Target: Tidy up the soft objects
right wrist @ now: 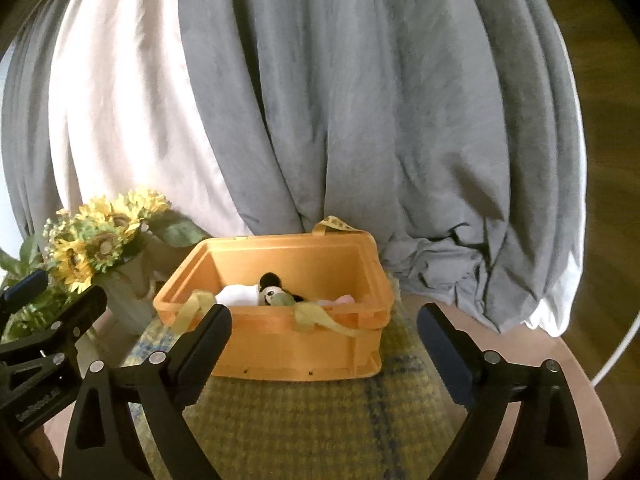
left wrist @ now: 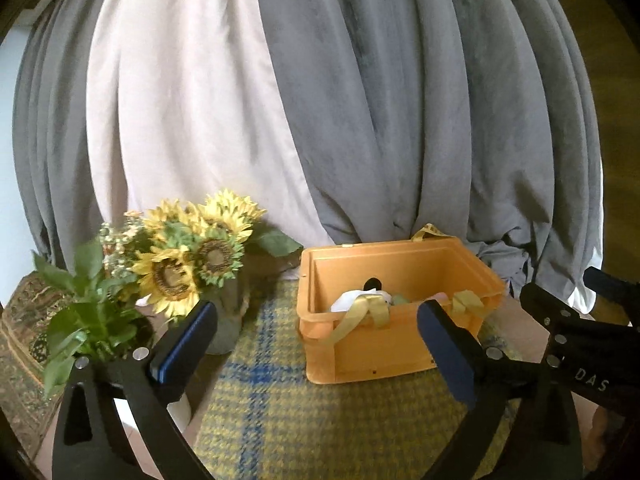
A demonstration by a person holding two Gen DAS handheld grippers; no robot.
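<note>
An orange plastic crate (left wrist: 384, 352) (right wrist: 288, 352) stands on a yellow-and-blue checked cloth (left wrist: 304, 420) (right wrist: 304, 420). Inside lie soft things: a black-and-white plush toy (right wrist: 276, 290), a white cloth (right wrist: 240, 294) (left wrist: 352, 300) and a pink piece (right wrist: 344, 300). Yellow ribbon (left wrist: 360, 316) (right wrist: 316, 318) hangs over the crate's front rim. My left gripper (left wrist: 316, 336) is open and empty, in front of the crate. My right gripper (right wrist: 324, 340) is open and empty, also just in front of the crate, and shows at the right of the left wrist view (left wrist: 580, 332).
A vase of artificial sunflowers (left wrist: 192, 256) (right wrist: 100, 240) and a leafy plant (left wrist: 84, 320) stand left of the crate. Grey and white curtains (left wrist: 360, 100) (right wrist: 340, 120) hang behind and bunch on the table at the right. A patterned rug (left wrist: 20, 340) lies far left.
</note>
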